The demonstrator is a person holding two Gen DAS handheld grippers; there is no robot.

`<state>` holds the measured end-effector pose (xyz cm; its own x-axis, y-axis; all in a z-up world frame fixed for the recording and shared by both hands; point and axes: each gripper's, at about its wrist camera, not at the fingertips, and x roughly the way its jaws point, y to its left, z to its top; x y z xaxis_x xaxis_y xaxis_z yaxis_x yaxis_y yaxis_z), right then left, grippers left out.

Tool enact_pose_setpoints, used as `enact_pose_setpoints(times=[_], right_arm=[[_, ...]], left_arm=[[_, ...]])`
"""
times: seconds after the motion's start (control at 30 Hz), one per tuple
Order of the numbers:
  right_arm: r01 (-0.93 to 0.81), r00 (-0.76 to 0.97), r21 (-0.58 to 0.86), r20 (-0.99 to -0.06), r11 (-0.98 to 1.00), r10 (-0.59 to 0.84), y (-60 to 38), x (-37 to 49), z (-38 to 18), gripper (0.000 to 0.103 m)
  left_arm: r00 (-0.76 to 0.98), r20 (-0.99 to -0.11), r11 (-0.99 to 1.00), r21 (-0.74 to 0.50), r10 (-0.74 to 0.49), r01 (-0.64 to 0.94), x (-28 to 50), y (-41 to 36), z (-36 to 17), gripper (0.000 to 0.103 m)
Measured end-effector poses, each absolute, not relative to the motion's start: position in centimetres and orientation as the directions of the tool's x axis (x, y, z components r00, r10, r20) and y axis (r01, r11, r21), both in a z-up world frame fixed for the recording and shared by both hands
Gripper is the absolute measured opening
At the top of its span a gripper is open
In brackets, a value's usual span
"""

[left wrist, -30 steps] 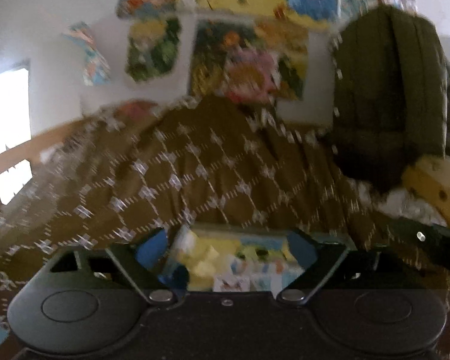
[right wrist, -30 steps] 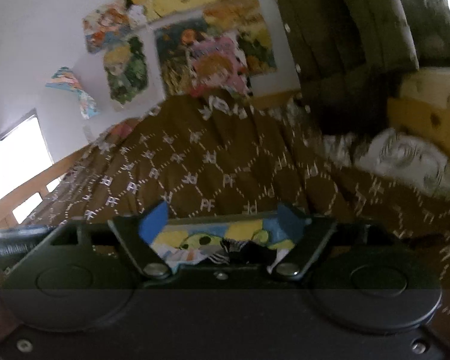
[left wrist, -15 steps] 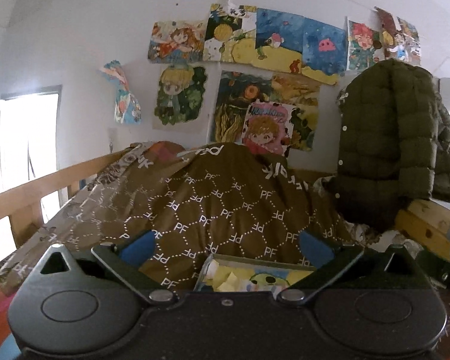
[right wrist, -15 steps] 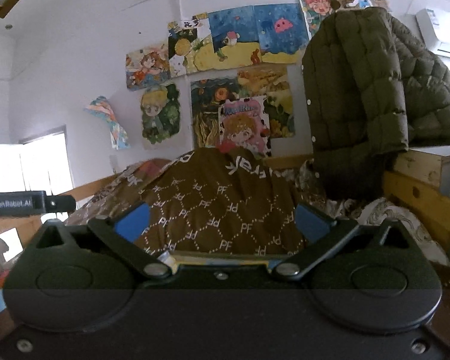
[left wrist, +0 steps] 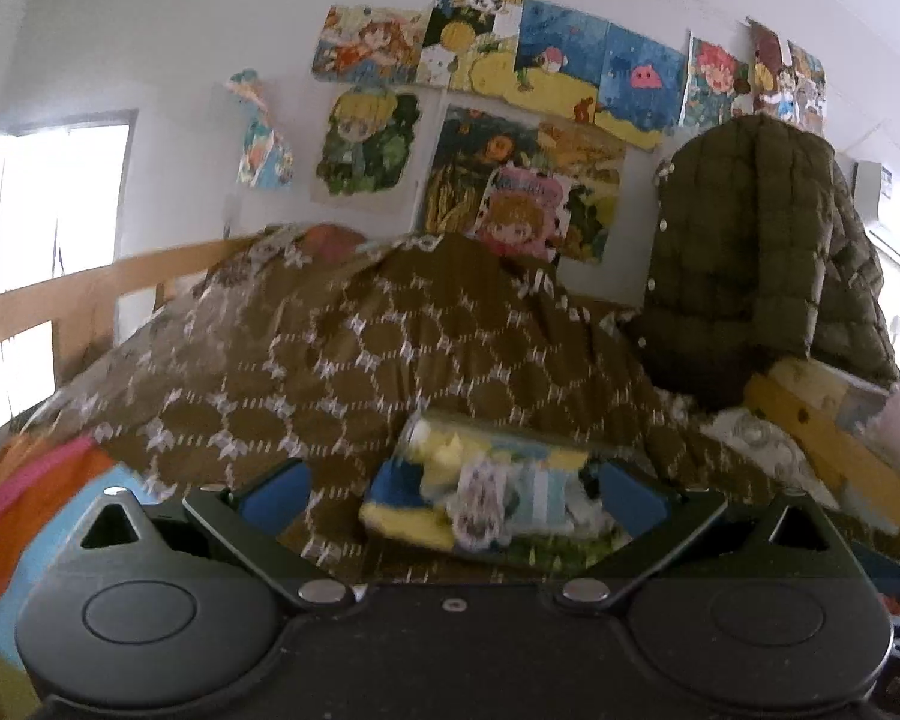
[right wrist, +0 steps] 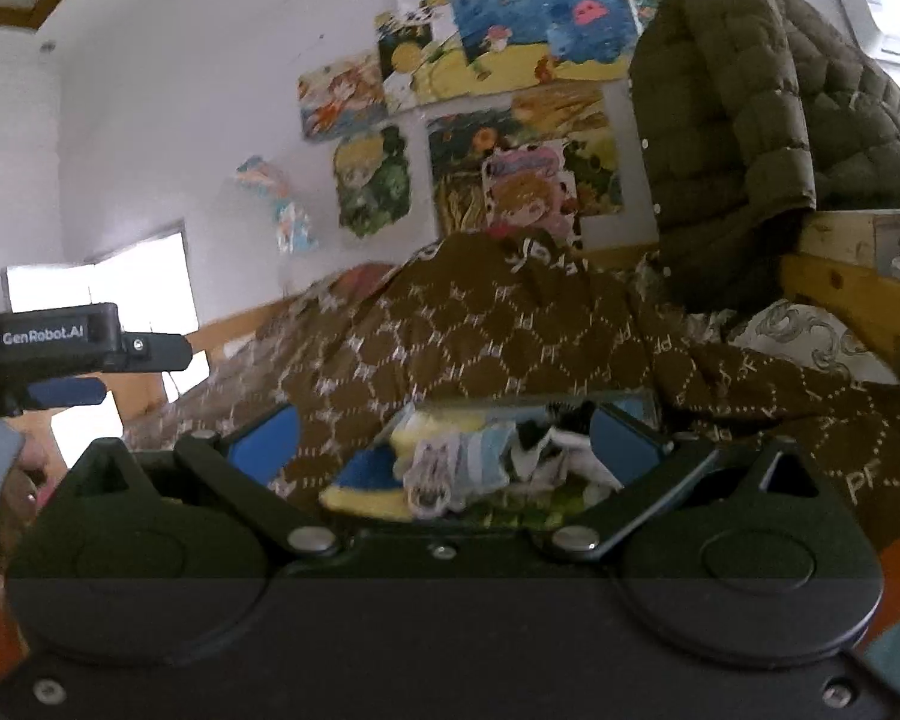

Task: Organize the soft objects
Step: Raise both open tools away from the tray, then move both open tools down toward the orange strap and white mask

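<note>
In the left wrist view the left gripper (left wrist: 453,495) stands with its jaws spread wide and holds nothing; its blue pads (left wrist: 273,495) sit at the lower left and lower right of the frame, and both are free of any cloth. Between them, a little to the right of centre, lies the pile of soft objects (left wrist: 480,498): a yellow and blue piece, a pale striped piece and a small white patterned one, all somewhat blurred; the pile rests on the brown quilt (left wrist: 354,360), which rises behind it as a broad mound across the middle of the frame. In the right wrist view the right gripper (right wrist: 444,444) is also wide open and empty; the same pile (right wrist: 462,468) shows in the lower centre, close to the right pad but, as far as I can see, not touching it. At the left edge of this view the other gripper's black body is seen, apart from the pile. A wooden rail (left wrist: 60,294) borders the quilt at the left, and wooden boards (right wrist: 858,294) at the right; a dark green padded jacket (left wrist: 750,252) hangs over the upper right; open quilt surface lies to the left of the pile.
</note>
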<state>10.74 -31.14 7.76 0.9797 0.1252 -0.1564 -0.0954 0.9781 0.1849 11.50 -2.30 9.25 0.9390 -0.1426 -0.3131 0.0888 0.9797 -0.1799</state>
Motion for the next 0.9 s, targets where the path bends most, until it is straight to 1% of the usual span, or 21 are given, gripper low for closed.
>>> enact_pose_setpoints(times=[0.17, 0.3, 0.37, 0.5, 0.6, 0.7, 0.8, 0.9], right_arm=[[-0.110, 0.963, 0.179, -0.223, 0.978, 0.150, -30.3, 8.1, 7.2, 0.103], [-0.102, 0.953, 0.196, -0.263, 0.975, 0.152, -30.1, 5.1, 6.6, 0.103], [-0.074, 0.953, 0.191, -0.275, 0.979, 0.126, -29.8, 3.9, 6.5, 0.103], [0.005, 0.955, 0.206, -0.290, 0.979, 0.056, -30.0, 2.4, 6.5, 0.103], [0.059, 0.952, 0.174, -0.308, 0.983, -0.003, -29.2, 2.1, 5.8, 0.103], [0.094, 0.941, 0.135, -0.336, 0.986, -0.044, -29.0, 1.9, 5.4, 0.103], [0.086, 0.931, 0.112, -0.363, 0.990, -0.040, -28.5, 2.6, 5.1, 0.103], [0.068, 0.919, 0.078, -0.394, 0.995, -0.032, -27.8, 3.4, 4.6, 0.103]], left_arm=[[0.911, -0.382, 0.985, -0.122, -0.158, 0.119, 8.6, -1.1, 7.4, 0.102], [0.901, -0.404, 0.987, -0.094, -0.158, 0.131, 6.4, 0.1, 6.5, 0.102], [0.901, -0.406, 0.989, -0.082, -0.149, 0.126, 5.7, 0.5, 6.5, 0.102], [0.910, -0.405, 0.996, -0.051, -0.091, 0.077, 4.2, 1.2, 6.3, 0.102], [0.906, -0.419, 0.998, -0.035, -0.061, 0.051, 3.4, 1.9, 5.9, 0.102], [0.890, -0.455, 1.000, -0.025, -0.015, 0.004, 3.1, 2.7, 5.1, 0.102], [0.876, -0.482, 0.998, -0.045, 0.013, -0.040, 3.3, 3.7, 4.6, 0.102], [0.873, -0.487, 0.997, -0.050, 0.029, -0.061, 3.6, 4.1, 4.3, 0.102]])
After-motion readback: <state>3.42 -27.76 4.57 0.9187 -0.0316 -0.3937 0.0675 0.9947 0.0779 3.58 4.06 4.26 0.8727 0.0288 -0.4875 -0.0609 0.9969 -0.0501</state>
